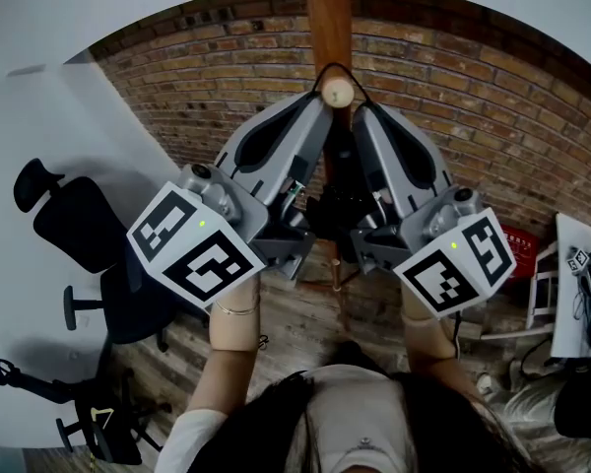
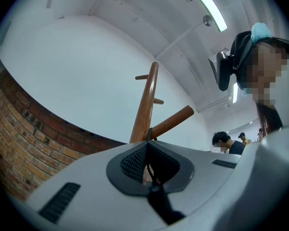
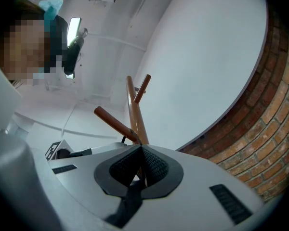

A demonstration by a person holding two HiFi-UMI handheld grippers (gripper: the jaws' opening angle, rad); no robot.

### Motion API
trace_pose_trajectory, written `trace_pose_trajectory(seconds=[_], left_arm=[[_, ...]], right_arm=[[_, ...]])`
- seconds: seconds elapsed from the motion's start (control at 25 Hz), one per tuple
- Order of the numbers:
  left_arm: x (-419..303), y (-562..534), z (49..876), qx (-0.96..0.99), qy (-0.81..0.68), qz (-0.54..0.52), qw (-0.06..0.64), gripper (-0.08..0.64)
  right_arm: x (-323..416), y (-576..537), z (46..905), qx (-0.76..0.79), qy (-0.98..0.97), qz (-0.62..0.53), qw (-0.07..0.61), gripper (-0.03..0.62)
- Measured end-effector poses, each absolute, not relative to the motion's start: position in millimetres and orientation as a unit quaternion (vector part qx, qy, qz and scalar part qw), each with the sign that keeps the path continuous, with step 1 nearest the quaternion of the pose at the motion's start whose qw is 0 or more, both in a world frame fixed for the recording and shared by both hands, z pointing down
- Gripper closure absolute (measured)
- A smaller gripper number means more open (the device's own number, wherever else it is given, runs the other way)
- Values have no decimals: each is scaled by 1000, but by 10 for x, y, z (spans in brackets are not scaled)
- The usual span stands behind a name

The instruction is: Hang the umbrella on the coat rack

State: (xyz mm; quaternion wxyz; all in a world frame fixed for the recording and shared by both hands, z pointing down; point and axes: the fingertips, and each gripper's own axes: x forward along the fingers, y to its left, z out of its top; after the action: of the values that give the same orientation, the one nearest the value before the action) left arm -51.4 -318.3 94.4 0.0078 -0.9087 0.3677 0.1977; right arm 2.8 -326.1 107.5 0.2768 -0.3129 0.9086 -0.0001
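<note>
The wooden coat rack (image 1: 328, 18) rises at top centre, with a round-ended peg (image 1: 337, 92) pointing toward me. A thin black strap loop (image 1: 335, 69) lies over that peg. The black umbrella (image 1: 337, 215) hangs below, between the two gripper bodies and mostly hidden by them. My left gripper (image 1: 321, 104) and right gripper (image 1: 359, 108) meet just under the peg. In the left gripper view the left gripper (image 2: 147, 143) is shut on the strap (image 2: 159, 201), under the peg (image 2: 173, 121). In the right gripper view the right gripper (image 3: 140, 148) is shut on the strap (image 3: 130, 201), by the peg (image 3: 113, 121).
A brick wall (image 1: 473, 97) stands behind the rack. Black office chairs (image 1: 79, 225) are at the left on the wooden floor. A red object (image 1: 520, 239) and a white table (image 1: 571, 294) are at the right. Seated people (image 2: 226, 141) show far off.
</note>
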Motion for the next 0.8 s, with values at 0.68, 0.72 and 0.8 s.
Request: trace_pose_trajectory(seconds=[0.68, 0.72, 0.8], left_arm=[[-403, -3248, 1132, -917, 352, 188, -6, 552], [-403, -3239, 1130, -917, 353, 187, -5, 552], [-414, -3224, 1123, -916, 356, 185, -1, 551]], right_arm=[[-18, -3258, 1097, -300, 912, 9, 281, 555], [-19, -3249, 1100, -300, 912, 11, 280, 555], [-35, -3234, 1113, -299, 913, 12, 276, 554]])
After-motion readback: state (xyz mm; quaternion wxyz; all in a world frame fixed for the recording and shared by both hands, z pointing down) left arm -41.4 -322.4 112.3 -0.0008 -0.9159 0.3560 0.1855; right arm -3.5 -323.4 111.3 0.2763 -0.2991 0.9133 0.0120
